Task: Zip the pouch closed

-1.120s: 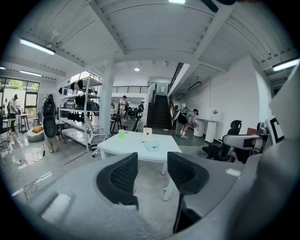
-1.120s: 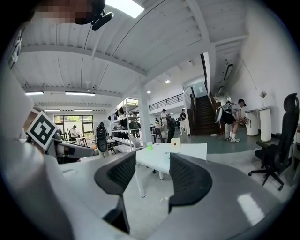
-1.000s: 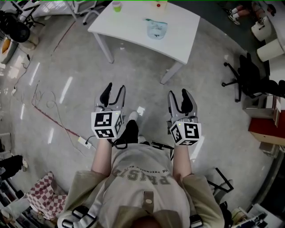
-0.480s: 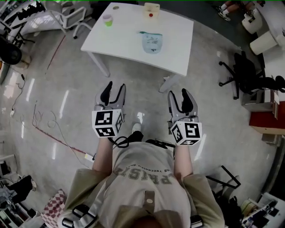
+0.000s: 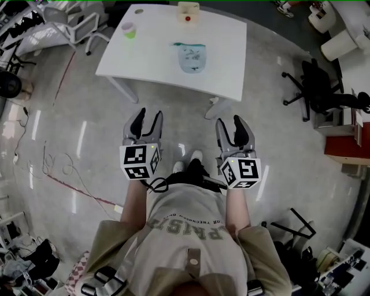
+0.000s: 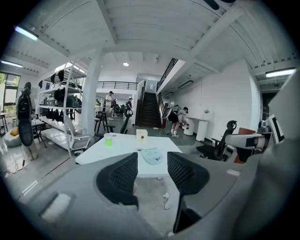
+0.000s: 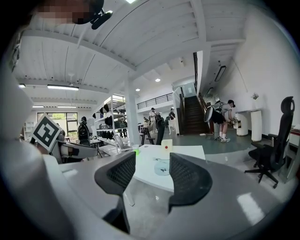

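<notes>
Left gripper [image 5: 147, 117] and right gripper [image 5: 231, 122]: I hold both out over the grey floor [image 5: 87, 144], jaws released, nothing between them. Ahead stands the white table [image 5: 144, 60], well apart from both. The pale blue pouch [image 5: 191, 59] lies flat near its middle. Beyond it are a green cup [image 5: 128, 30] at the left and a small box [image 5: 188, 11] at the far edge.

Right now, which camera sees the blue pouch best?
The head view: it looks down on the whole pouch lying flat on the white table. Both gripper views show it far off, small and at a low slant.
</notes>
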